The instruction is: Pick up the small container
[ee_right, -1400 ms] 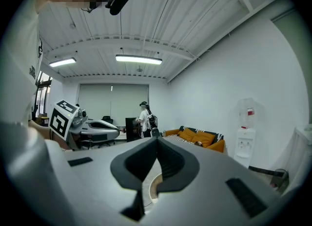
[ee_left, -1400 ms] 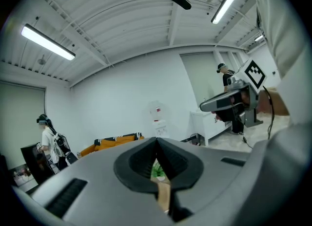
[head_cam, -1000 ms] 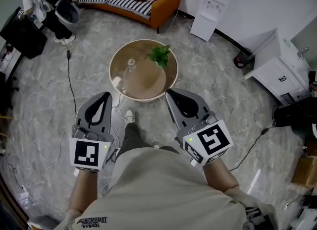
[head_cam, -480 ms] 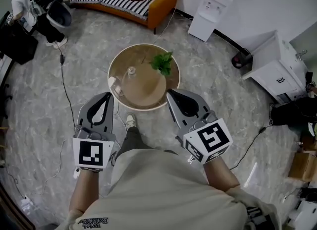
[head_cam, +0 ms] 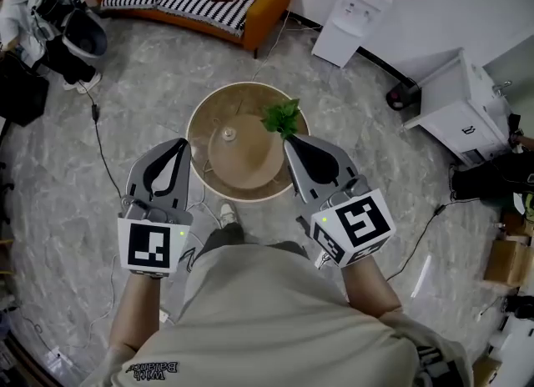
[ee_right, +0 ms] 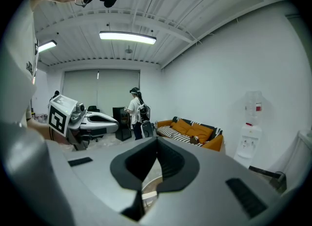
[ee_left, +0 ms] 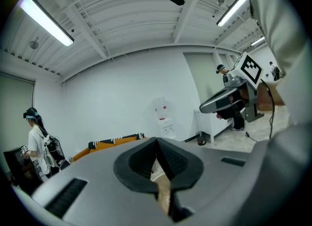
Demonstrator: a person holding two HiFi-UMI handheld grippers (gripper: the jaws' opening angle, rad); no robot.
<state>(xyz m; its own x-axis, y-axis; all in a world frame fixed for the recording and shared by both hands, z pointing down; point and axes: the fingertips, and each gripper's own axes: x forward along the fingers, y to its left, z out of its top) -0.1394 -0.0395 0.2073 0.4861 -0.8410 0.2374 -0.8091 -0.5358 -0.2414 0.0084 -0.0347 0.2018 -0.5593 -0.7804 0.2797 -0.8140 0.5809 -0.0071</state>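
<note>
Between closed, empty left tongs [head_cam: 176, 151] and right tongs [head_cam: 297, 146], the small container [head_cam: 227, 133] stands upright.

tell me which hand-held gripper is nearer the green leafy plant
The right hand-held gripper: its tip shows just beside the green leafy plant, while the left hand-held gripper sits across the round tan table.

A round table [head_cam: 209, 114] is standing on the pale veined floor [head_cam: 142, 85]. A small container [head_cam: 227, 133] is sitting near its middle, and a green plant [head_cam: 284, 116] is sitting at its right edge.
</note>
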